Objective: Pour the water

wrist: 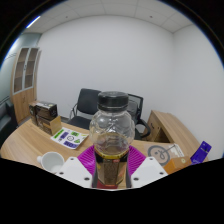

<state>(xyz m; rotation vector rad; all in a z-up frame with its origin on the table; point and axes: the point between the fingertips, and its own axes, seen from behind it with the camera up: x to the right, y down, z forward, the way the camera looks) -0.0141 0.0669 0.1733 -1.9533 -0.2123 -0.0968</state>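
A clear, round jar (111, 128) with a dark lid stands upright between my fingers, filling the middle of the gripper view. My gripper (111, 166) is shut on its lower part, with a magenta pad (87, 158) pressed against each side. The jar's lower section looks darker, with a yellowish line across it at pad height. The jar is held above a wooden desk (30, 143). A white cup (48, 160) sits on the desk to the left of the fingers. Another white cup (160, 154) is just right of them.
A small printed box (68, 138) and a wooden box (44, 113) lie on the desk at the left. An orange object (176, 156) and a purple object (203, 150) are at the right. Black chairs (88, 103) stand behind the desk, and a cabinet (27, 70) is against the left wall.
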